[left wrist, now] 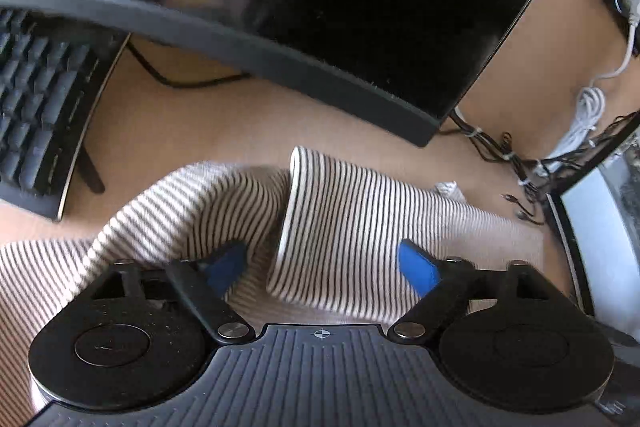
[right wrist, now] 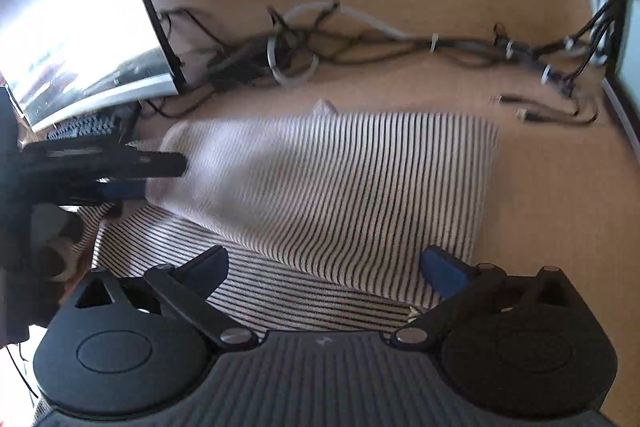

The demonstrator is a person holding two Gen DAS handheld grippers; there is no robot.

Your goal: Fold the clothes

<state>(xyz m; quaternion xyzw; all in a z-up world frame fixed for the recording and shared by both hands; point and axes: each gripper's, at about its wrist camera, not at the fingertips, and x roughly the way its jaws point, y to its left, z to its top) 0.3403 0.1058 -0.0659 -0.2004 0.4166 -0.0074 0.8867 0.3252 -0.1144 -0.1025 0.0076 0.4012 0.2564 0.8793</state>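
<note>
A white garment with thin black stripes (left wrist: 352,211) lies on the wooden desk (left wrist: 168,131), part folded over on itself. My left gripper (left wrist: 320,265) stands open low over it. A raised fold edge of the cloth sits between its blue pads (left wrist: 416,267), and neither pad presses on it. In the right wrist view the garment (right wrist: 340,179) shows a folded upper layer over a flat lower layer. My right gripper (right wrist: 324,267) is wide open just above its near edge, holding nothing. The left gripper (right wrist: 160,177) reaches in from the left at the fold's blurred left end.
A dark monitor (left wrist: 360,7) leans over the desk behind the garment, with a keyboard (left wrist: 36,115) to its left. A tangle of black and white cables (right wrist: 360,43) runs along the back. Another screen's edge (left wrist: 600,235) stands at the right.
</note>
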